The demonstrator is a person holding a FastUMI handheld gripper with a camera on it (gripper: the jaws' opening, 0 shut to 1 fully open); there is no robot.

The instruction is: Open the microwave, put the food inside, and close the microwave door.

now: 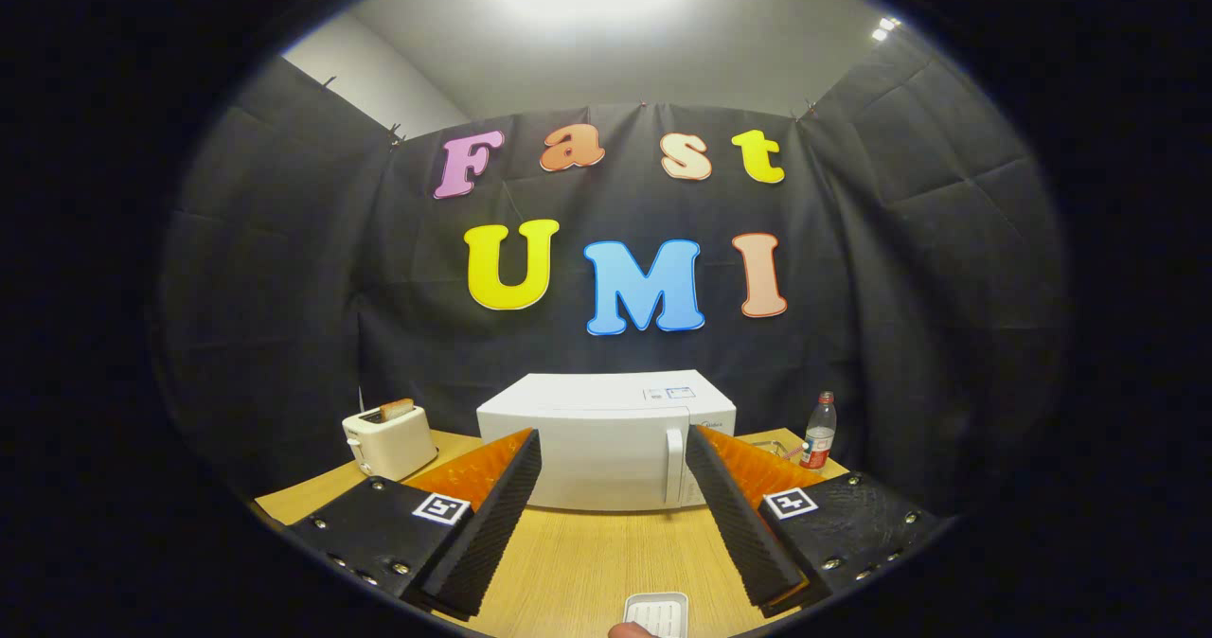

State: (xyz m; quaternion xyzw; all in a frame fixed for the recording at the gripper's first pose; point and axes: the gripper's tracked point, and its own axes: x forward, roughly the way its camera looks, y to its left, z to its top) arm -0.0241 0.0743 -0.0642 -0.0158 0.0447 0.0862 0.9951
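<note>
Microwave (606, 439) sits at the centre of my frame, on the far half of the counter (568, 562), its door flush and shut with the vertical handle (674, 466) toward the right side of its face. I hold the hand-held gripper (614, 463) with its fingers spread wide and nothing between them; they frame the microwave from either side without touching it. At the very bottom centre of the frame, close under the fingers, I see a small white tray (656, 613) with a rounded orange-brown item (630, 630) beside it, which I take to be the food, though too little of it shows to be sure.

As I judge it, the shut door alone would fit either end of the job, but the food lying out on the counter near me suggests the loading is still to come; I cannot see into the oven to confirm it.

For room: bare counter stretches between tray and microwave, open for an approach. A toaster (388, 441) with a slice of bread stands at the lower left, near the counter's left edge, and a bottle (819, 430) stands at the right, just past the microwave's corner. Which way the door swings I cannot tell, so I would mind both neighbours.
</note>
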